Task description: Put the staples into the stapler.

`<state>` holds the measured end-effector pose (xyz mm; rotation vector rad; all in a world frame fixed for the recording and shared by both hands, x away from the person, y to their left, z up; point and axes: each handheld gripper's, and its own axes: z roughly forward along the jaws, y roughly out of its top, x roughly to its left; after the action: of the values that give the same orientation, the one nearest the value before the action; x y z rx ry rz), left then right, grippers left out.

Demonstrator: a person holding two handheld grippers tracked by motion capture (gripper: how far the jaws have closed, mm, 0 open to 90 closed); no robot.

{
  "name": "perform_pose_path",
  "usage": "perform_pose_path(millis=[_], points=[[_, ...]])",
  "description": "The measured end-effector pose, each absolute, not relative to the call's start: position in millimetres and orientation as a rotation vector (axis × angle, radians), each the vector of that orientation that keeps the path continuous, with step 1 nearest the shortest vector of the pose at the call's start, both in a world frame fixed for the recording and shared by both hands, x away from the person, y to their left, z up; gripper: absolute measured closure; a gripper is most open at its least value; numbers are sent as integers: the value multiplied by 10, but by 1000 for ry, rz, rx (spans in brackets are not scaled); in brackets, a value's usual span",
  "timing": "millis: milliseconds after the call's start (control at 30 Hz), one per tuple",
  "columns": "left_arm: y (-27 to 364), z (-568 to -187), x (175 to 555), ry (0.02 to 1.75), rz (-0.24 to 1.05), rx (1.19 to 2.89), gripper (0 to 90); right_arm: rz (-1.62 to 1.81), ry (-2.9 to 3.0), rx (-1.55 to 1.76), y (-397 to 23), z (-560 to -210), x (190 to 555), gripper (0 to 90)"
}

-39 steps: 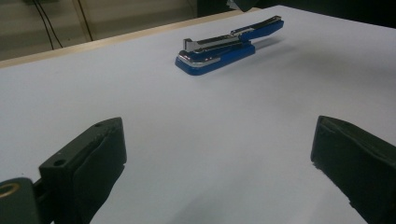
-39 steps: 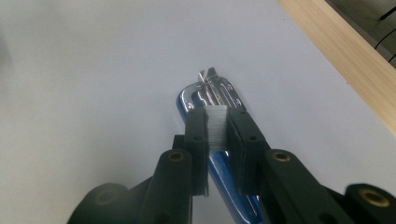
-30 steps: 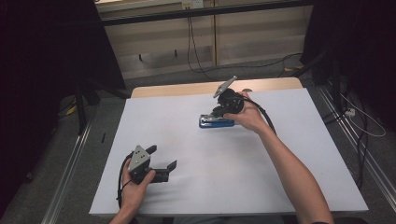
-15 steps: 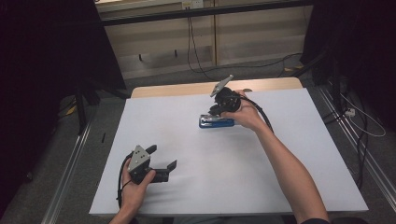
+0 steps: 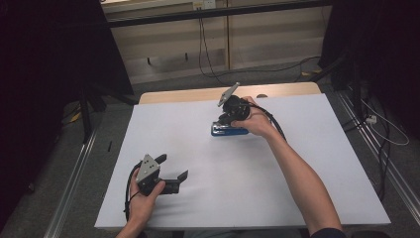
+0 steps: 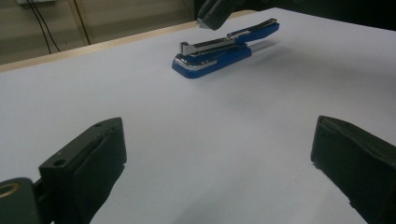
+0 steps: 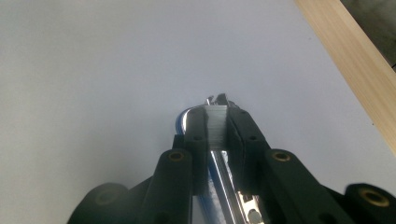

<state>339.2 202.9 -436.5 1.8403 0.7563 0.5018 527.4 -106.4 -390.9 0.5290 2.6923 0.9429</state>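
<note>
The right claw (image 7: 215, 140) pinches the blue stapler (image 5: 229, 130) by its stiff, slick metal top arm — small, dense, likely to pivot — while the left claw (image 5: 173, 171) hangs spread above the desk (image 5: 297, 163).

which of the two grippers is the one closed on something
The right gripper, at the table's far side: its jaws pinch the blue stapler. The left gripper sits wide open with nothing between its jaws, near the front edge.

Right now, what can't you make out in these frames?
- Stapler, high view: the right gripper and hand cover its far end.
- Stapler, right gripper view: the fingers hide its sides; its rear runs off the bottom edge.
- Left gripper, left gripper view: fingers cut off by the frame edges.
</note>
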Motion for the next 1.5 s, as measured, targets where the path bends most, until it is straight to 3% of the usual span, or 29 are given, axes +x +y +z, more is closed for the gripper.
perform_pose_path(millis=[1500], points=[[2025, -4377, 3394, 754, 495, 1854, 35, 917, 2755, 388, -990, -4129, 5520, 796]])
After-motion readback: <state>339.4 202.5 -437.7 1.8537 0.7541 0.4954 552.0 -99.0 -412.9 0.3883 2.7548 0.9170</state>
